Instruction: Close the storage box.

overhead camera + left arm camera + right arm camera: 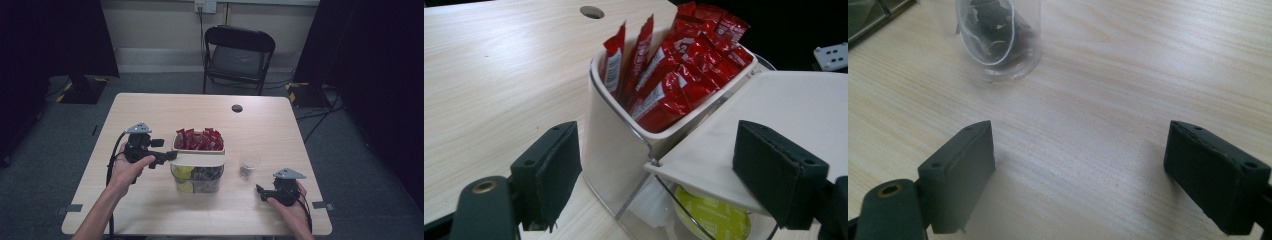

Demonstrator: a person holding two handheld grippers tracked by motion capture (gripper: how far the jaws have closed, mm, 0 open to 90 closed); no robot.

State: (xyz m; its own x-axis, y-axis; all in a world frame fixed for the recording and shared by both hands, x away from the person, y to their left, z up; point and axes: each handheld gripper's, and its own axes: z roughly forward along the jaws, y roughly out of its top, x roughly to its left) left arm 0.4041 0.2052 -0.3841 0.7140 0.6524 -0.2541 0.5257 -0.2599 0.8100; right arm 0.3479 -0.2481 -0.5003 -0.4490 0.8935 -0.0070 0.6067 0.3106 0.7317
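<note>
**Left claw at the organiser lid, right claw idle**

Worktop (150, 110): light wood, carrying everything below. Near its centre stands a clear organiser (197, 165); the rear compartment holds upright red sachets (674, 75), and a white lid (774, 130) covers the front compartment, with a yellow-green pod (711, 220) visible under it. Left claw (659, 172) sits at the organiser's left side, jaws apart, straddling the lid's corner; pads not pressing on anything. A small clear cup (998, 37) with dark contents stands right of the organiser. Right claw (1080, 175) rests near the worktop's front right corner, jaws wide apart, empty, just short of the cup.
</note>
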